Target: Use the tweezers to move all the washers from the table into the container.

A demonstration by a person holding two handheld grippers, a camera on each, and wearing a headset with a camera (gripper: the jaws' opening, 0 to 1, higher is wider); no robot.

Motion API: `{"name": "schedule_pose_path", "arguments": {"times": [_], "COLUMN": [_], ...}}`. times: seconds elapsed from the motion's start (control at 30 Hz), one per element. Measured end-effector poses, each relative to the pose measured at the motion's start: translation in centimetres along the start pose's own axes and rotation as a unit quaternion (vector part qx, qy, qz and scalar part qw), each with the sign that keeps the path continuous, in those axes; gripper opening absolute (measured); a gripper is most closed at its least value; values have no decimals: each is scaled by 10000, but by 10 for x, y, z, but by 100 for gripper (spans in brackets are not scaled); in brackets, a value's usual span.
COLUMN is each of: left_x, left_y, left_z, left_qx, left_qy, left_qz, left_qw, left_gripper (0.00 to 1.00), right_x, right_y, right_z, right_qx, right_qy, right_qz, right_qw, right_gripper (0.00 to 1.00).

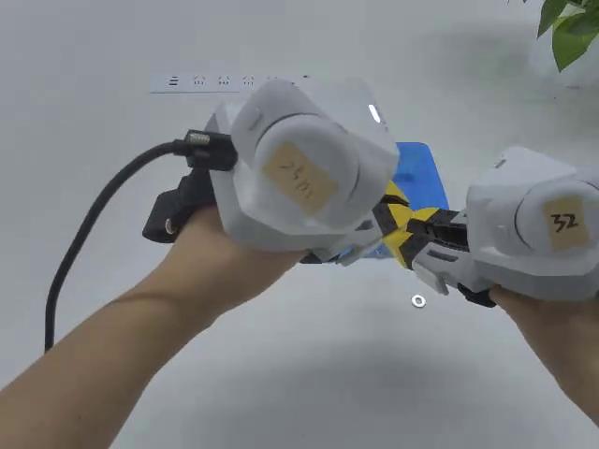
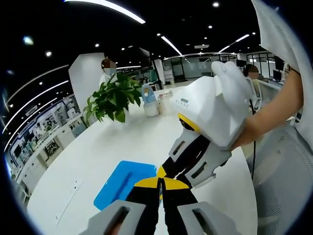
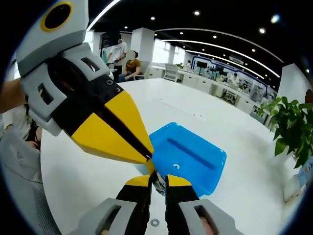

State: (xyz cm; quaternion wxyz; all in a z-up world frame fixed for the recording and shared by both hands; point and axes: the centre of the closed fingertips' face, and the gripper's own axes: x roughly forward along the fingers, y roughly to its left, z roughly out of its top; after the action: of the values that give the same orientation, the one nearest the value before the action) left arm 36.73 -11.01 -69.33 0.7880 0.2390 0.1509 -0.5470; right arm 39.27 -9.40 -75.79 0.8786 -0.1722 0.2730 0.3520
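Left gripper (image 2: pixel 160 185) clenched tight, its tip meeting the right gripper (image 3: pixel 157 180) — that one pinches a thin dark piece (image 3: pixel 157 186) I can't identify. Blue container (image 3: pixel 195 156) just beyond holds one washer (image 3: pixel 176 166) — a second washer (image 1: pixel 418 300) lies on the white table (image 1: pixel 281 374) nearby.

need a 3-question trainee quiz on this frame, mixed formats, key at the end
1. True or false: a washer already lies in the blue container.
2. In the head view, the loose washer lies: A) on the table, outside the container; B) inside the container; C) balanced on the container's rim.
3. Fill in: the gripper whose casing bears the label "32" is the ____ gripper.

Key: 1 true. 2 A. 3 right, i.e. the right gripper.
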Motion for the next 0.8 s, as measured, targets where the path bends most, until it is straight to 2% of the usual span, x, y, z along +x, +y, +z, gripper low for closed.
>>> {"name": "schedule_pose_path", "arguments": {"times": [0.17,0.33,0.53,0.8], "left_x": [7,10,11,13], "left_y": [1,9,9,9], "left_z": [-4,-6,-9,-11], "left_qx": [36,36,46,59], "left_qy": [79,99,153,176], "left_qz": [-64,-66,-96,-113], "left_qw": [9999,9999,9998,9998], "left_gripper": [0,0,0,0], "right_x": [5,10,13,16], "right_y": [-2,-6,-4,-4], "right_z": [-3,-2,-4,-5], "right_qx": [175,223,401,378], "right_qy": [-2,-8,-22,4], "right_qz": [50,39,75,73], "right_qw": [9998,9997,9992,9993], "right_gripper": [6,6,6,6]}}
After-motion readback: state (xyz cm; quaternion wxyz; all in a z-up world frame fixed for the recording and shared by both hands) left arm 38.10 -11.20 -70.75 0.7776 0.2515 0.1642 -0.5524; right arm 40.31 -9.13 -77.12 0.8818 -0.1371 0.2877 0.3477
